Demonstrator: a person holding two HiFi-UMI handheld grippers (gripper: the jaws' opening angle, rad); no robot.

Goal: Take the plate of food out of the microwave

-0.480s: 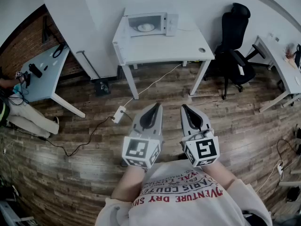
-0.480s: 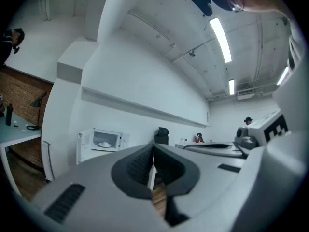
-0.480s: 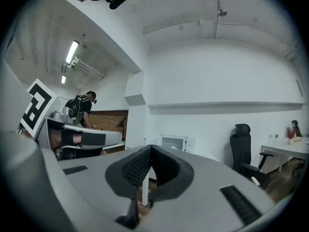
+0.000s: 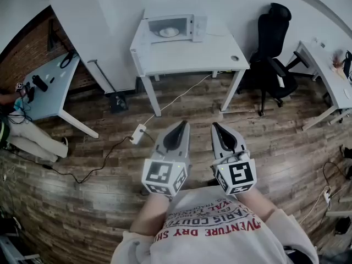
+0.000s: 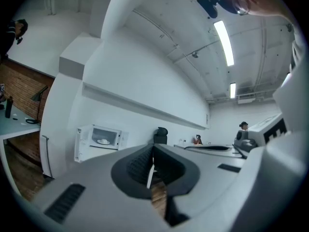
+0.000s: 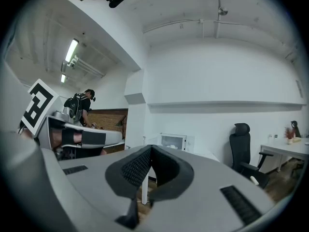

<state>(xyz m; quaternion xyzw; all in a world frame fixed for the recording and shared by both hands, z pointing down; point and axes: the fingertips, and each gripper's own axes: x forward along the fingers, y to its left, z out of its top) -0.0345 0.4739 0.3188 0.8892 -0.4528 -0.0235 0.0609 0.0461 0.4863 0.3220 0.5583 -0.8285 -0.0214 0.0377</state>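
A white microwave (image 4: 176,28) stands at the back of a white table (image 4: 187,56) far ahead of me. Its door looks swung open to the left, and a plate with pale food (image 4: 169,32) shows inside. My left gripper (image 4: 183,124) and right gripper (image 4: 215,125) are held side by side close to my body, over the wooden floor and well short of the table. Both are shut with nothing between the jaws. The left gripper view shows its shut gripper (image 5: 152,150), the microwave (image 5: 104,138) and the plate (image 5: 103,141). The right gripper view shows its shut gripper (image 6: 150,149) and the microwave (image 6: 173,141).
A black office chair (image 4: 275,43) stands right of the table, with another desk (image 4: 330,76) beyond it. A power strip (image 4: 138,133) and cables lie on the floor ahead. A pale desk with tools (image 4: 49,81) and a seated person (image 4: 22,133) are at the left.
Hardly anything: the head view has shifted a little, and both grippers keep the same shut pose near my body.
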